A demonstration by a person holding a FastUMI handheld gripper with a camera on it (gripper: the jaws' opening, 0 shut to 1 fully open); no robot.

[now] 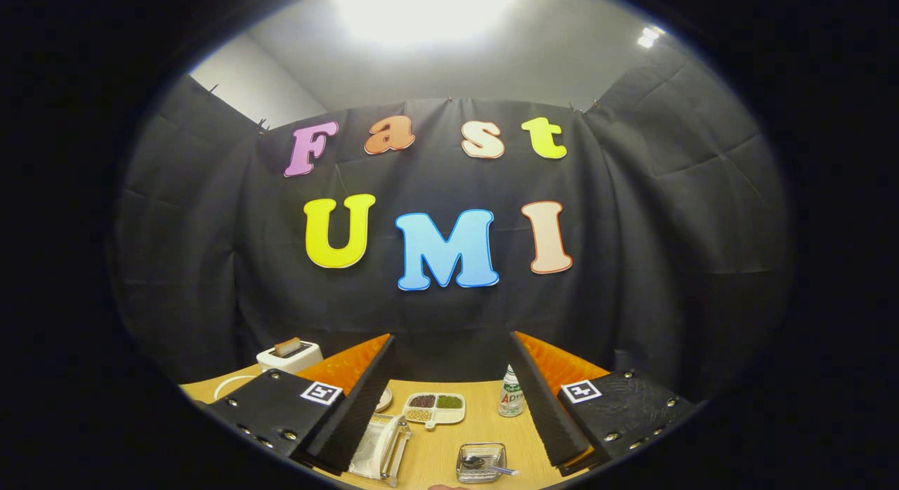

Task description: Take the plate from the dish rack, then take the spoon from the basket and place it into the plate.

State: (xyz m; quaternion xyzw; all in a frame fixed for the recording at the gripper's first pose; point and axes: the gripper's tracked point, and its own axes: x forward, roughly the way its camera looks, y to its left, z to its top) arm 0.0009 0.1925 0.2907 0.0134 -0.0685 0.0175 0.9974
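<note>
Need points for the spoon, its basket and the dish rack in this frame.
spoon [475, 462]: gripper view, on the bowl end lying inside the basket.
basket [500, 453]: gripper view, on its right rim, between the open gripper [449, 392] fingers.
dish rack [390, 449]: gripper view, on the upright wire frame, left of the basket.

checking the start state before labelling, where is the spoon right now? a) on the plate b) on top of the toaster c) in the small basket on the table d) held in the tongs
c: the spoon lies in the small basket on the table, between and just ahead of the open tongs, whose fingers hold nothing.
</note>
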